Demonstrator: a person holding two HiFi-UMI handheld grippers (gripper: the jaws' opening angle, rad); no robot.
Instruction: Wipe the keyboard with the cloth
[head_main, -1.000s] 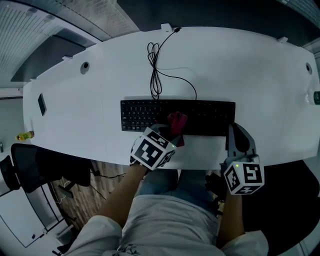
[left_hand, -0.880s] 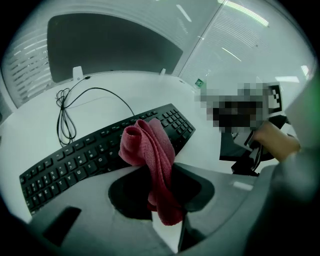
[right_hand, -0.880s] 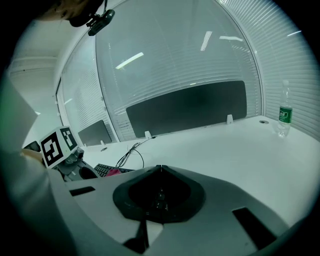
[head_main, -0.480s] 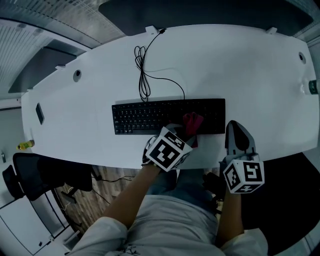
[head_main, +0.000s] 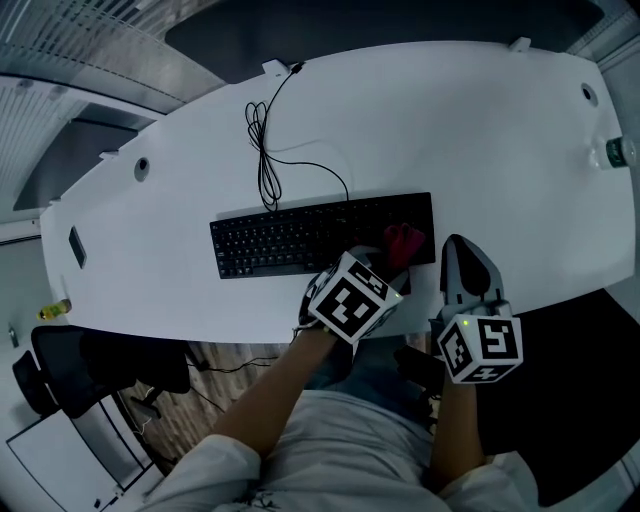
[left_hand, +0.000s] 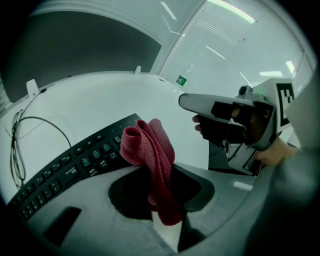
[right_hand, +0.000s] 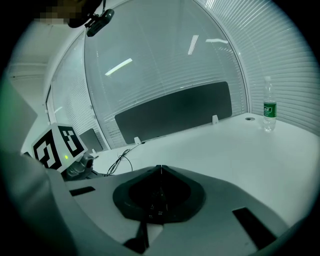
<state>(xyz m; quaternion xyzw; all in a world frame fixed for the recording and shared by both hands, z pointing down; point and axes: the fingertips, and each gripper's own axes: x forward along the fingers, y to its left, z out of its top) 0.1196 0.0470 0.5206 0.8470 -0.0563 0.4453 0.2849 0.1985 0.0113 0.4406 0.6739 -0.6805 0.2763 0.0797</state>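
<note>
A black keyboard (head_main: 300, 235) lies across the middle of the white desk (head_main: 480, 130), and its keys (left_hand: 75, 162) show in the left gripper view too. My left gripper (head_main: 395, 255) is shut on a red cloth (head_main: 404, 241), which rests on the keyboard's right end. In the left gripper view the cloth (left_hand: 152, 155) hangs bunched between the jaws (left_hand: 162, 195). My right gripper (head_main: 458, 262) sits on the desk just right of the keyboard, jaws together with nothing held (right_hand: 159, 172).
The keyboard's black cable (head_main: 262, 150) coils toward the desk's far edge. A plastic bottle (right_hand: 269, 111) stands at the far right of the desk. A small dark object (head_main: 76, 246) lies at the left end. A black chair (head_main: 90, 360) sits beside the desk's near left.
My left gripper has slid the red cloth rightward along the keyboard, from its middle to its right end. The right gripper has stayed where it was.
</note>
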